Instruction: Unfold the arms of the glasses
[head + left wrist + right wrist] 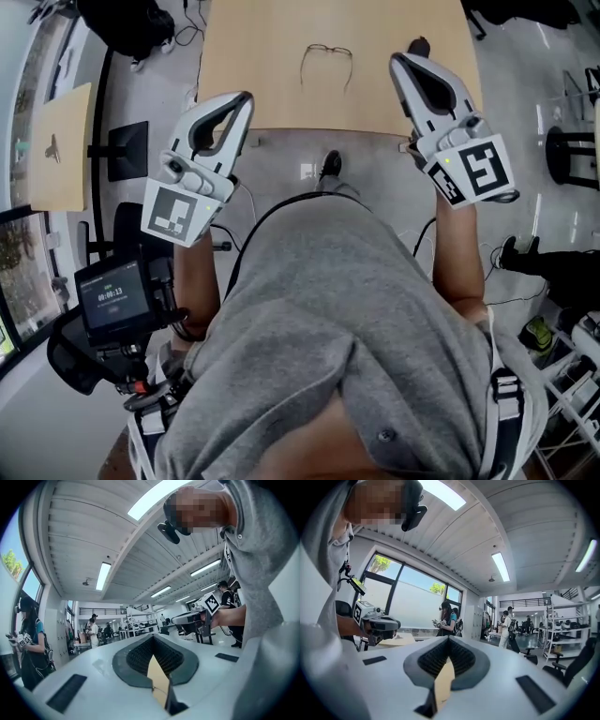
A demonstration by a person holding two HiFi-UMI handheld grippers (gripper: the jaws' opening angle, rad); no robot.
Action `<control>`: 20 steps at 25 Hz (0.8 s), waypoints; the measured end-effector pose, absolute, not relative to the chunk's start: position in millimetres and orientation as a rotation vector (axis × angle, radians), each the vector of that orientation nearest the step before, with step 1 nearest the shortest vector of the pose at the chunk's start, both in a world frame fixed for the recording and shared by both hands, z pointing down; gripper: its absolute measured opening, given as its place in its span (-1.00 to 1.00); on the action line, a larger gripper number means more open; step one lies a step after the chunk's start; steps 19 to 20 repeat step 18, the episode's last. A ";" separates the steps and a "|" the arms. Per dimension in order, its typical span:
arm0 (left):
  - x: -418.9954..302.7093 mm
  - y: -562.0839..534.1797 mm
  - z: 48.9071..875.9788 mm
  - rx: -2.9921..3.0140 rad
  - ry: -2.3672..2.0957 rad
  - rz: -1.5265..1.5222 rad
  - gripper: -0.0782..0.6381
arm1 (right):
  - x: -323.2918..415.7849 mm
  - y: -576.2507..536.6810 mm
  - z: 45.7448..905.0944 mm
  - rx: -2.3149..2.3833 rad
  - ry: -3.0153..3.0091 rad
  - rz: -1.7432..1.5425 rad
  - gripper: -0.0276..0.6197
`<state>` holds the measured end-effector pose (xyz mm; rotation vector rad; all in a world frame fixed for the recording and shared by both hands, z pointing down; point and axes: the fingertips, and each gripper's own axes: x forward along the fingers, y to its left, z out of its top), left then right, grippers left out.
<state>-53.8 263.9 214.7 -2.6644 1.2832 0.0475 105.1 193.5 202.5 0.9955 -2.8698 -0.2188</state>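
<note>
Glasses (326, 62) lie flat on the desk (253, 66), ahead of and between the two sets of jaws, touching neither. Both arms look swung out toward the person, so the unfold looks done.

Left gripper (246, 99): jaws together, nothing in them. Right gripper (397, 62): same, closed and empty. Both are held clear of the desk. I see nothing left to do.

Bright, even indoor light.
Light is cast by ceiling strip lights (104, 575) and a large window (415, 599); the 2 gripper views are bowed and darkened at the edges.
</note>
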 end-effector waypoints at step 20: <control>-64.6 371.0 212.7 -2.688 1.221 0.106 -0.77 | 88.2 322.4 202.9 0.997 -2.820 -0.241 -0.90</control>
